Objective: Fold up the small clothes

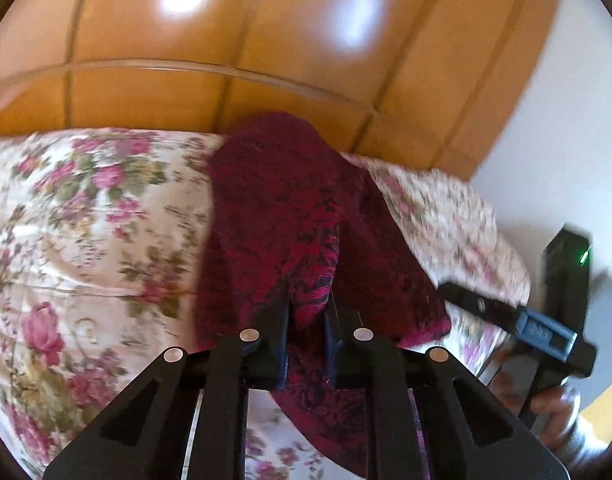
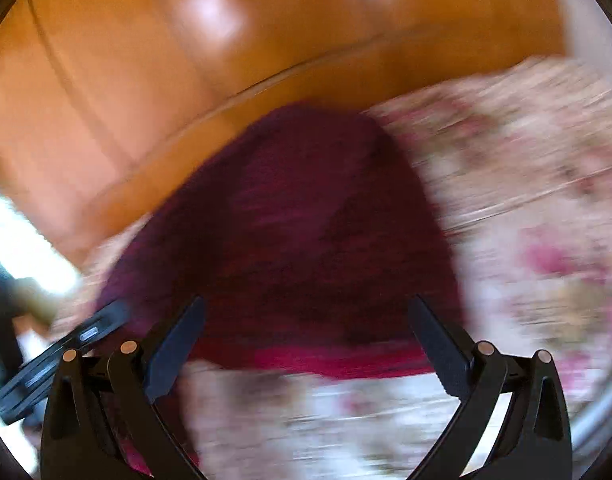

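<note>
Above floral bedspread (image 1: pixel 86 216), left gripper (image 1: pixel 307 332) jaws pinching maroon garment (image 1: pixel 290 208)

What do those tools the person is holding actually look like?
Both are black plastic. The left tool and right tool each have two flat, dark fingers on angular linkage arms with round silver pins. The right tool's body shows a small green light.

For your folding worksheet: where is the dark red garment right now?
The dark red garment lies mid-frame in both views on the floral bedspread, reaching the wooden headboard, its near end pinched in the left tongs.
</note>
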The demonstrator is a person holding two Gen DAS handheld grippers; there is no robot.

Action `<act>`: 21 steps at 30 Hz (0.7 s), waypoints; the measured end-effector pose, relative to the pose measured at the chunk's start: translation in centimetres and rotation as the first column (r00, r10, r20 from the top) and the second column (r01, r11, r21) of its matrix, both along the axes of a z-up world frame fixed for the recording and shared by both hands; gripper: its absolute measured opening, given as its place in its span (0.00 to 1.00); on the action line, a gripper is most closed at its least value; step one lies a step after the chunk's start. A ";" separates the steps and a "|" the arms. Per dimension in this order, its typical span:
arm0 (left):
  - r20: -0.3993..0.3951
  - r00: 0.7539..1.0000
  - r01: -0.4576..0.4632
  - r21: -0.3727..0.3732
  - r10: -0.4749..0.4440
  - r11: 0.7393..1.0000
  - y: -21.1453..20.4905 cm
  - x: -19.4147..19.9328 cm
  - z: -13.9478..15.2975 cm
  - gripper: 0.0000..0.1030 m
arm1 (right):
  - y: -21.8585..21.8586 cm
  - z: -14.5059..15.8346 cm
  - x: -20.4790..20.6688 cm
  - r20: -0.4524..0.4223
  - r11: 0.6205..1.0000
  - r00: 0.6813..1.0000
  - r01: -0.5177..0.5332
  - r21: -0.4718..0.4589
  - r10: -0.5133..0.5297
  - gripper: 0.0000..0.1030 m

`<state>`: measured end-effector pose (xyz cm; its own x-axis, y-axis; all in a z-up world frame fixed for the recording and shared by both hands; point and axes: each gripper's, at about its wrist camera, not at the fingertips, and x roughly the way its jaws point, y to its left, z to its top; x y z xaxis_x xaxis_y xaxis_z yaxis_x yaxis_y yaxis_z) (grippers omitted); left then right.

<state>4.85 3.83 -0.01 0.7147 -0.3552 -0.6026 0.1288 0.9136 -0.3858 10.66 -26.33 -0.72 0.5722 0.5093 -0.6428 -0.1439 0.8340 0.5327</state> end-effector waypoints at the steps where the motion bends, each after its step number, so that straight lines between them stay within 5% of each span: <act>1: 0.004 1.000 -0.027 -0.015 0.027 1.000 1.2 0.2 0.3 0.12 | 0.6 -0.1 0.6 -0.021 0.999 0.999 -0.029 0.042 0.030 0.98; 6: 0.023 0.973 -0.227 -0.026 0.228 0.973 9.1 2.4 1.5 0.11 | 4.6 -1.6 4.9 -0.111 0.989 0.986 -0.117 0.090 0.127 0.91; 9: 0.019 0.948 -0.318 0.008 0.318 0.948 13.1 4.4 1.8 0.10 | 6.4 -1.2 6.3 -0.086 0.990 0.986 -0.143 -0.021 0.140 0.46; 12: 0.018 0.915 -0.403 0.077 0.403 0.912 16.7 7.1 1.8 0.10 | 6.7 0.2 6.6 -0.022 0.982 0.986 -0.166 -0.088 0.165 0.21; 17: -0.032 0.843 -0.520 0.205 0.537 0.829 21.1 11.6 -0.2 0.10 | 4.4 2.3 7.0 0.056 0.985 0.989 -0.128 -0.112 0.135 0.12; 19: -0.052 0.817 -0.549 0.234 0.574 0.802 22.0 12.8 -1.2 0.10 | 1.8 3.8 7.7 0.102 0.993 0.993 -0.052 -0.106 0.063 0.00; 21: -0.070 0.794 -0.575 0.236 0.604 0.783 22.4 13.1 -1.7 0.25 | -1.3 5.0 8.7 0.136 0.992 0.990 0.049 -0.114 -0.033 0.00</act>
